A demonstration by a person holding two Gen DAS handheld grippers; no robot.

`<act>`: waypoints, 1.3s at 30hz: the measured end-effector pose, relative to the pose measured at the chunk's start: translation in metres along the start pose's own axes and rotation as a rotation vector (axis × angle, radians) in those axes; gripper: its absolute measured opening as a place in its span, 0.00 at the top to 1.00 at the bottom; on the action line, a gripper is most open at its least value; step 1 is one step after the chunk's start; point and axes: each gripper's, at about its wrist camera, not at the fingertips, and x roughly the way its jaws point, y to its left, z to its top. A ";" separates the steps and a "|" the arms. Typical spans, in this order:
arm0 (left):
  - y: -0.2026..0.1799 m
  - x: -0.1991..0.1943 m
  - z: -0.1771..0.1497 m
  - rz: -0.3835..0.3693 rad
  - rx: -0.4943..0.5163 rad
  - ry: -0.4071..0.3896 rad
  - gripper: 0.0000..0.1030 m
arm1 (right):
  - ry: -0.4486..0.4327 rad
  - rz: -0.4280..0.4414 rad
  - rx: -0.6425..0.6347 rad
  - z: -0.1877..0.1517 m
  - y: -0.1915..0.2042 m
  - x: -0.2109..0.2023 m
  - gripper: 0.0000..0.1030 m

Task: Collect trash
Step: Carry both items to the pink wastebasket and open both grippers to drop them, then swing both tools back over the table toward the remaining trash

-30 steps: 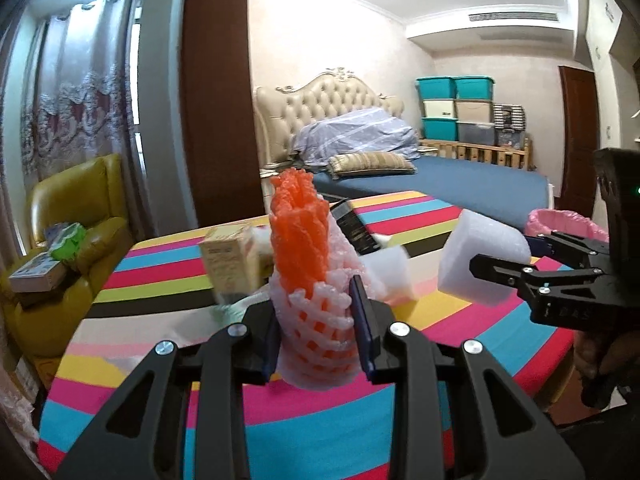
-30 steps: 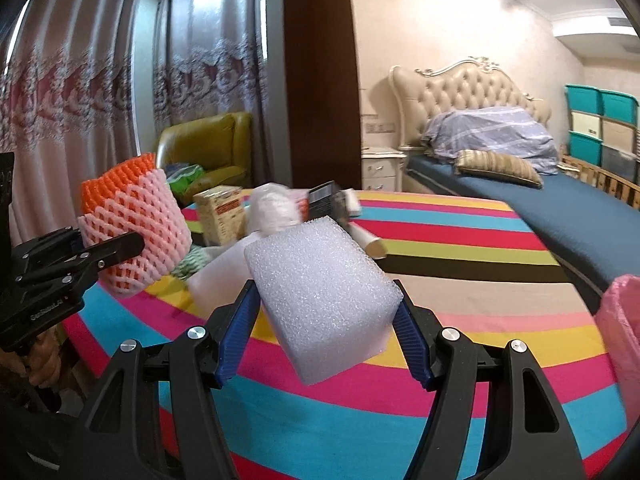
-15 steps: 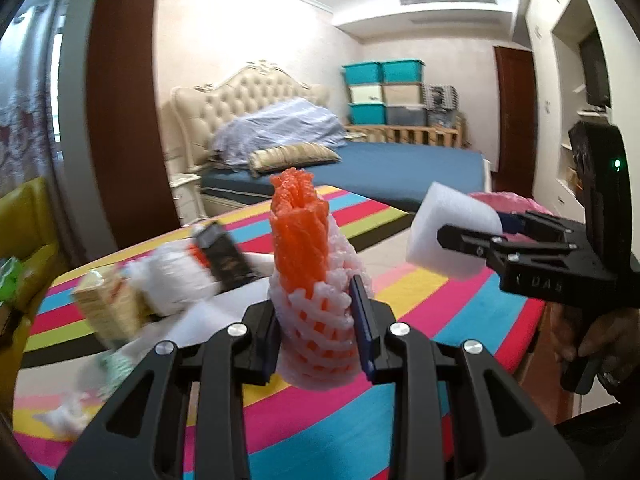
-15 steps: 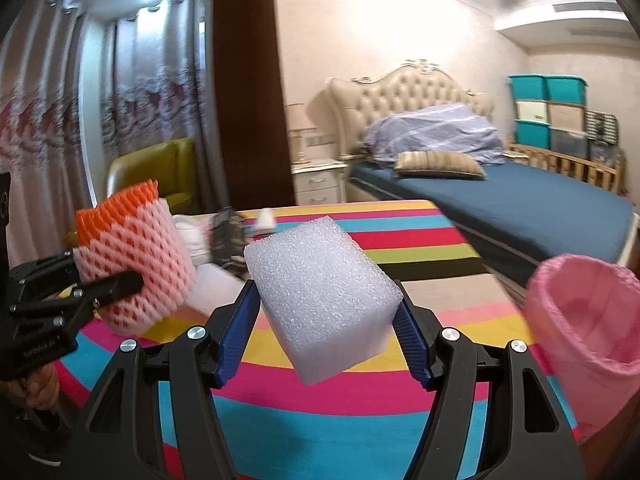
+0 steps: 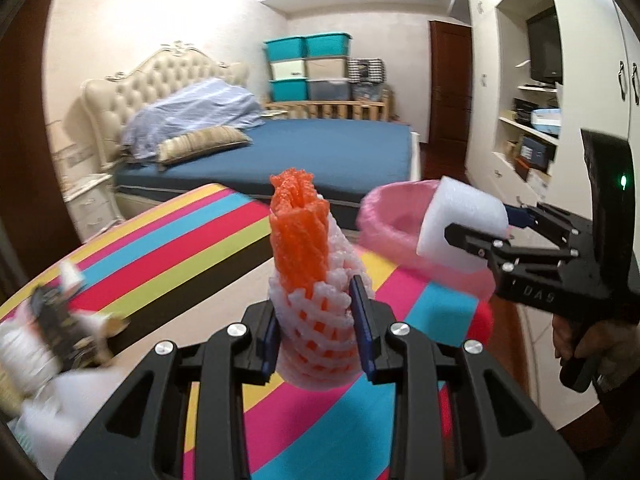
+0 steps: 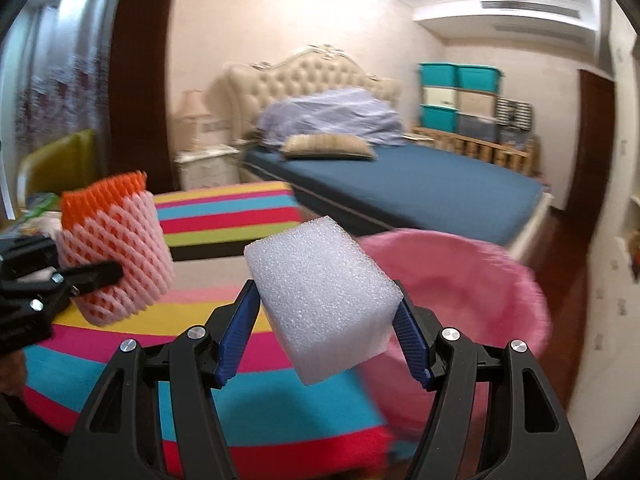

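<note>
Compared with a second ago, both cameras have swung away from the curtained window and the yellow armchair toward the far side of the room: the left wrist view now takes in the white shelving wall with the dark screen (image 5: 544,46), and the pink plastic-lined waste bin (image 6: 472,280), only a sliver at the frame edge before, fills the right half of the right wrist view. The small litter on the round table with the rainbow-striped cloth (image 5: 168,256) — a dark packet and white scraps (image 5: 48,332) — has slid to the blurred left edge of the left wrist view. What each tool carries is unchanged. The left gripper (image 5: 316,332) is clamped tight, its blue pads pressing in the sides of the orange-and-white foam fruit net (image 5: 308,276), which stands upright between them above the tablecloth. The right gripper (image 6: 328,316) is set about half open, its pads pressed on the two sides of the white rectangular foam block (image 6: 320,292), held tilted in the air over the table's near edge, just beside the bin; in the left wrist view the block (image 5: 460,228) overlaps the bin's rim. A hand (image 5: 580,344) grasps that tool's handle.
</note>
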 end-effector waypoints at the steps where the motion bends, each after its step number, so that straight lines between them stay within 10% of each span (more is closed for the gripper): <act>1: -0.007 0.014 0.010 -0.031 -0.001 0.008 0.70 | 0.027 -0.028 0.014 0.001 -0.015 0.007 0.38; 17: -0.093 0.159 0.095 -0.185 -0.004 0.065 0.68 | 0.149 -0.114 0.086 0.005 -0.124 0.059 0.37; 21: -0.099 0.178 0.102 -0.235 -0.028 0.076 0.49 | 0.157 -0.110 0.086 0.002 -0.130 0.066 0.25; 34: -0.063 0.132 0.074 0.044 -0.005 0.002 0.09 | 0.114 -0.101 0.066 0.006 -0.109 0.023 0.17; 39: -0.036 0.091 0.075 0.149 -0.014 0.073 0.08 | 0.094 -0.054 0.062 0.015 -0.078 0.007 0.17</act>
